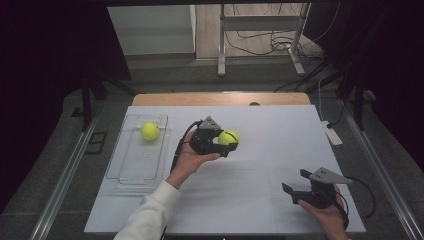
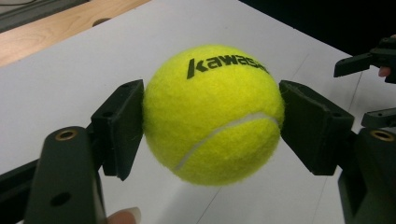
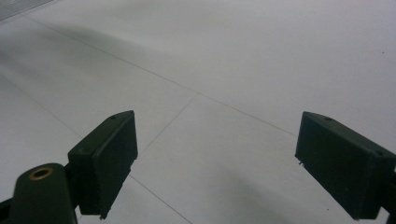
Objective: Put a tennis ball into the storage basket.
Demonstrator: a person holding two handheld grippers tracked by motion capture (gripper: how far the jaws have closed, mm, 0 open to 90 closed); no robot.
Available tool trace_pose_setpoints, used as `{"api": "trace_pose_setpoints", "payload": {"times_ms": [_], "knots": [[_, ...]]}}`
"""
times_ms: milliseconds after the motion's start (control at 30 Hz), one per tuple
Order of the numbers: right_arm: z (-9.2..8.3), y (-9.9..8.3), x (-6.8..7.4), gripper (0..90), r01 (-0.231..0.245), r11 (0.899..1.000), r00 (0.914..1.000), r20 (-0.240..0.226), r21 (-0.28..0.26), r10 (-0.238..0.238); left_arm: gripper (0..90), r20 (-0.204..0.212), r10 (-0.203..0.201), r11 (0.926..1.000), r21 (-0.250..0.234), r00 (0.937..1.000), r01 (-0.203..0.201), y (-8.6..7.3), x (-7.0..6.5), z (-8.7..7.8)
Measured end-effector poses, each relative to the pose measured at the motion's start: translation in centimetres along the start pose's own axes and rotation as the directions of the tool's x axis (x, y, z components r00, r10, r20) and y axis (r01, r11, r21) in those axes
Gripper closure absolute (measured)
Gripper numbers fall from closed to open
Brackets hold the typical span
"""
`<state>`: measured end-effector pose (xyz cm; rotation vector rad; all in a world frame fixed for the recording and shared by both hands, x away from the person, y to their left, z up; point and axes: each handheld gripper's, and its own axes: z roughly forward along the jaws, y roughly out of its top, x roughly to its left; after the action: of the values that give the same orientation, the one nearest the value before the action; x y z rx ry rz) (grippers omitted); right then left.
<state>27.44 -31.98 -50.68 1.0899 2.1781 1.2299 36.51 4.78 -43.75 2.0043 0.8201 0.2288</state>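
Nearest to us, the right gripper (image 1: pixel 299 186) rests low over the white table (image 1: pixel 260 200), its jaws spread wide with nothing between them; in the right gripper view only bare tabletop lies ahead of its pads (image 3: pixel 105 161).

Further out, the left gripper (image 1: pixel 225 145) is clenched on a yellow tennis ball (image 2: pixel 212 114). In the left gripper view we see the two pads (image 2: pixel 121 126) pressing the ball's opposite flanks at about its widest line, with the ball clear of the table below it. We judge this the right place to take hold: across the middle, where the curve cannot squirt forward or back out of flat pads.

We expect the ball to handle easily. It looks light, its felt should give good friction against the pads, and the rubber shell should yield a little without harm, so it is neither fragile nor slippery. The main risk we see is rolling once set down.

Beyond the left gripper and off to its left stands a clear plastic tray (image 1: pixel 122 172) with a second tennis ball (image 1: pixel 149 131) lying at its far end. We take the held ball to be bound there, and a low release inside the tray walls should keep it from rolling away.
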Motion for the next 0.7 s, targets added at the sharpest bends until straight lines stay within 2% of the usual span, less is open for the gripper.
{"api": "trace_pose_setpoints", "payload": {"times_ms": [700], "knots": [[-0.1, 0.0, 0.0, 13.0, -0.001, 1.0, 1.0, 0.005, -0.002, 0.001, 27.4, -0.013, -0.012, 0.9996, -0.024, 0.9998, 0.012, -1.0, 0.4, -2.1]]}}
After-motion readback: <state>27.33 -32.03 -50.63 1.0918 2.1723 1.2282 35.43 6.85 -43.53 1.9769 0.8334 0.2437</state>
